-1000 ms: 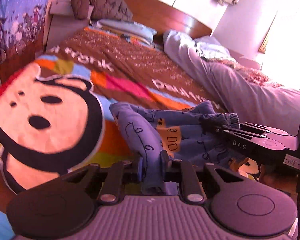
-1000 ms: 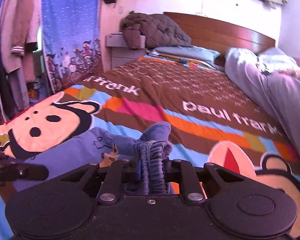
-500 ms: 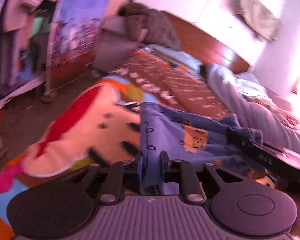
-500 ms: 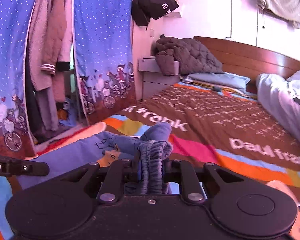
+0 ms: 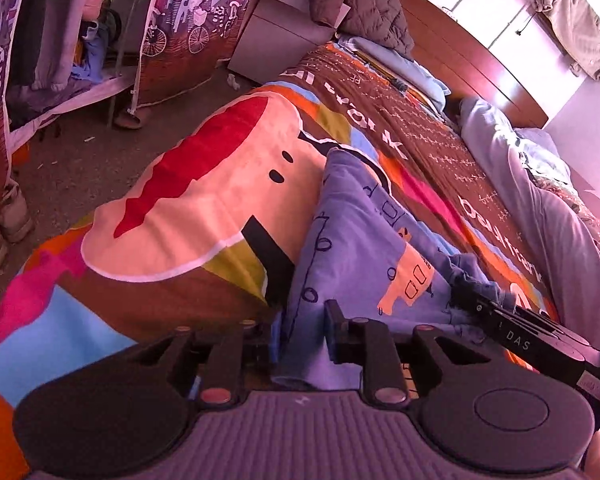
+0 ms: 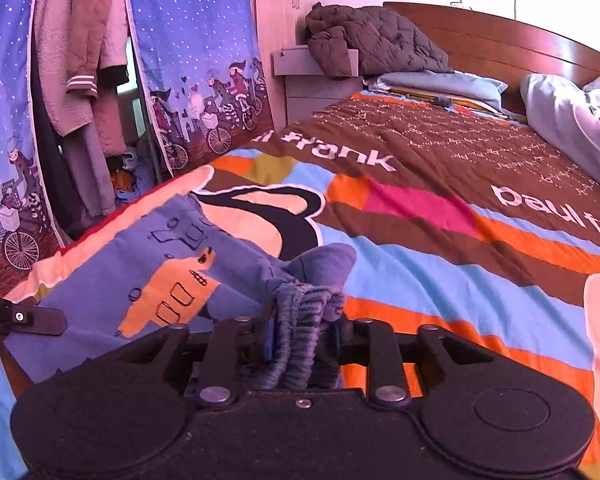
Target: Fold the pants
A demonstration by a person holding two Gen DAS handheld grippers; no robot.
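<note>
Blue printed children's pants (image 5: 364, 248) lie stretched along the left side of a bed, on a colourful cartoon bedspread (image 5: 204, 208). My left gripper (image 5: 302, 344) is shut on the plain blue cuff end of the pants. My right gripper (image 6: 300, 336) is shut on the bunched ribbed waistband (image 6: 300, 308). The pants (image 6: 148, 268) span between the two grippers. The right gripper also shows at the right of the left wrist view (image 5: 516, 332). The left gripper's finger tip (image 6: 24, 316) shows at the left edge of the right wrist view.
The bed edge drops to a dark floor (image 5: 72, 152) on the left. A bedside cabinet (image 6: 316, 80) with a brown quilted jacket (image 6: 372, 40) stands by the wooden headboard (image 6: 500, 40). A lilac duvet (image 5: 548, 216) lies on the right. Hanging clothes (image 6: 76, 80) and a curtain (image 6: 196, 60) stand left.
Both grippers have carried the pants leftward toward the bed edge and lower onto the bedspread. The pants now lie stretched out flatter between them. Both grips are unchanged.
</note>
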